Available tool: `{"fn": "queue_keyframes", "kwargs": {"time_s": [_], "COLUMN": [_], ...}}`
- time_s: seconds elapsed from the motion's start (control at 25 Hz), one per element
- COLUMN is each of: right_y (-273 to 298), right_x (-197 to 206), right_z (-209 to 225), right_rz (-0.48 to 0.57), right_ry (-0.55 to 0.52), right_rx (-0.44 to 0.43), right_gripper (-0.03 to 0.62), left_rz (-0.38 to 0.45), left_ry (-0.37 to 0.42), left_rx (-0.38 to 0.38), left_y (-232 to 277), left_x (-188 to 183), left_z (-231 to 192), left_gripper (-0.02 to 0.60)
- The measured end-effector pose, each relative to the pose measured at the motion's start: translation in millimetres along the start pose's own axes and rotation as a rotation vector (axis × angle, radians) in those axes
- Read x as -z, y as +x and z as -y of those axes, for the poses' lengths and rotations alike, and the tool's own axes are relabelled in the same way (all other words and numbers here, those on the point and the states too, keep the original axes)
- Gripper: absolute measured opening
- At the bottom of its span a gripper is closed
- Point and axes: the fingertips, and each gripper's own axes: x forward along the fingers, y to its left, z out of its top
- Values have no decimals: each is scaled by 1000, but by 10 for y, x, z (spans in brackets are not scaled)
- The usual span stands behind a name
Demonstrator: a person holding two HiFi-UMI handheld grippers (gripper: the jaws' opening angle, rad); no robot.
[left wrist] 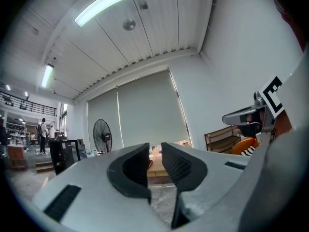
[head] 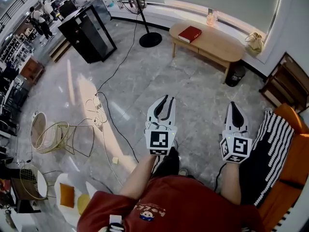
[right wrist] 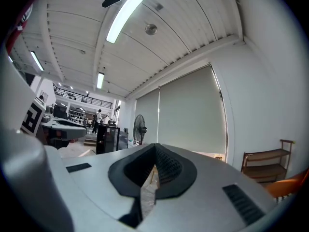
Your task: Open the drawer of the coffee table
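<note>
1. Tool state. My left tongs [head: 164,100] have their jaws narrowly apart with nothing between them. My right tongs [head: 233,106] are closed tip to tip and empty. Both point level, side by side in front of me, over bare floor.

2. Target. The coffee table [head: 212,41] stands well apart from both tongs, at 1 o'clock from the left pair and 11 o'clock from the right, against the window wall. A red book [head: 189,34] lies on its left end. I judge the drawer front to sit under the book. Its handle is too small to make out from here.

3. Step in hand. This is the approach. Nothing has been touched, so the task is at its start.

4. Method.
- Walk in with the fan base [head: 150,39], at 12 o'clock from my left tongs, kept on my left.
- Stay off the floor cable [head: 104,108] at 9 o'clock.
- Avoid the black bin [head: 235,75] by the table's right leg.
- Spread one pair wide before arriving.
- Seat the jaws squarely on the handle, then close.
- Pull level and straight along the drawer's run, since a slanted pull may jam it.
- On this smooth floor the table may slide, so brace its top with the other pair.
</note>
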Motion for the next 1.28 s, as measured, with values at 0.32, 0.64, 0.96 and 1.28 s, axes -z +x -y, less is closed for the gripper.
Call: {"fn": "queue_keyframes", "kwargs": {"time_s": [0.32, 0.64, 0.96, 1.28], "right_y": [598, 1617, 2481, 3071], "right_x": [132, 168, 301, 358], "right_z": [3, -155, -392, -538], "right_rz": [-27, -71, -120, -142], "right_ry": [-16, -37, -45, -60], "right_rx": [20, 18, 25, 32], "right_gripper": [-5, -5, -5, -5], "left_rz": [21, -13, -53, -69], "left_ry": [-59, -83, -93, -108], "left_rx": [-21, -15, -12, -4], "left_y": [523, 1335, 1944, 2400], "left_x": [190, 432, 779, 1013], "left_z": [-405, -1045, -1702, -2149], "left_gripper": [110, 110, 110, 110]}}
